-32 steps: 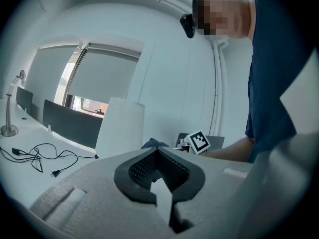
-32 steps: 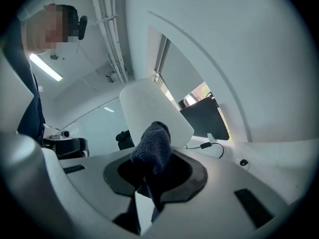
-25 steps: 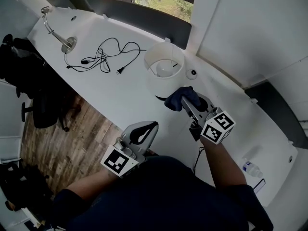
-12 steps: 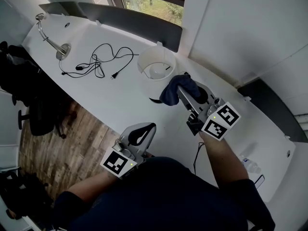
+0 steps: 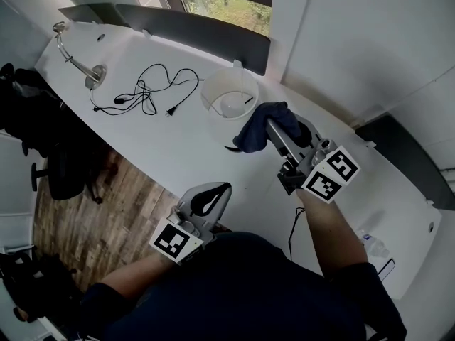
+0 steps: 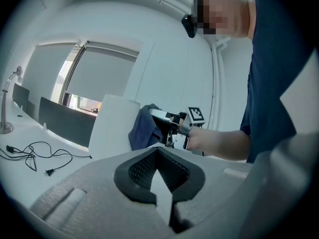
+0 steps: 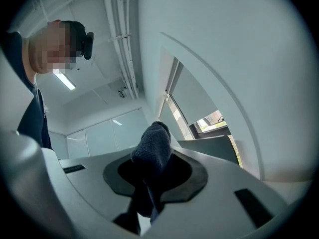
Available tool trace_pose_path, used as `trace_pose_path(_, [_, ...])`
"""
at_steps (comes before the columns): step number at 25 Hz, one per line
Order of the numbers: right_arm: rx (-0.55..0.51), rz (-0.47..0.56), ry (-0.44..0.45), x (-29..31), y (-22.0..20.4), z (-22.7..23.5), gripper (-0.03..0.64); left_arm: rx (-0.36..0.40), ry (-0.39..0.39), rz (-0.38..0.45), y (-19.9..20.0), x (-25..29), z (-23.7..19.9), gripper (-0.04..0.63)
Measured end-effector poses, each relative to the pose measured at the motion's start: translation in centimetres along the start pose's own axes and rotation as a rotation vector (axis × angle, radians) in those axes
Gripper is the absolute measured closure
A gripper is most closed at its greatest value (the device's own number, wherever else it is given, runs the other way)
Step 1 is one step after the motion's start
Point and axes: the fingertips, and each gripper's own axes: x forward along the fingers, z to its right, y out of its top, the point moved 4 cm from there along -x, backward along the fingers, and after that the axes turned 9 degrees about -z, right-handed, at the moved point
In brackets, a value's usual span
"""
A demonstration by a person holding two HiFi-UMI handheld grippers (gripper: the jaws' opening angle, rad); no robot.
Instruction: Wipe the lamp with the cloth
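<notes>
The lamp's white round shade (image 5: 229, 104) stands on the white table (image 5: 170, 148) near the window wall. My right gripper (image 5: 270, 128) is shut on a dark blue cloth (image 5: 254, 128), which it holds against the shade's right side. In the right gripper view the cloth (image 7: 152, 146) bunches up between the jaws, with the shade's wall (image 7: 224, 68) close beside it. The left gripper view shows the shade (image 6: 112, 128), the cloth (image 6: 143, 129) and the right gripper (image 6: 172, 126) ahead. My left gripper (image 5: 217, 190) is shut and empty, low near the table's front edge.
A black power cable (image 5: 146, 91) lies coiled left of the lamp. A chrome gooseneck fixture (image 5: 77, 54) stands at the far left. A dark panel (image 5: 206, 30) runs along the back. A black office chair (image 5: 50, 155) sits beyond the table's left edge, and a plastic bottle (image 5: 373, 251) lies at the right.
My right gripper has carried the cloth up from the lamp's foot to the side of the shade. The left gripper has stayed where it was.
</notes>
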Motion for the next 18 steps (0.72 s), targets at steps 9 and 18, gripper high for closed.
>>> trace_pose_path(9, [0.084,-0.089,-0.088,-0.7,-6.3,4.8,0.528,-0.004,0.014,-0.039,-0.8,0.8,-0.4,0.589])
trace_pose_path(18, [0.094,-0.166,-0.154,-1.0,-9.6,7.6,0.528,-0.004,0.004,-0.054,-1.0,1.8,-0.3,0.589])
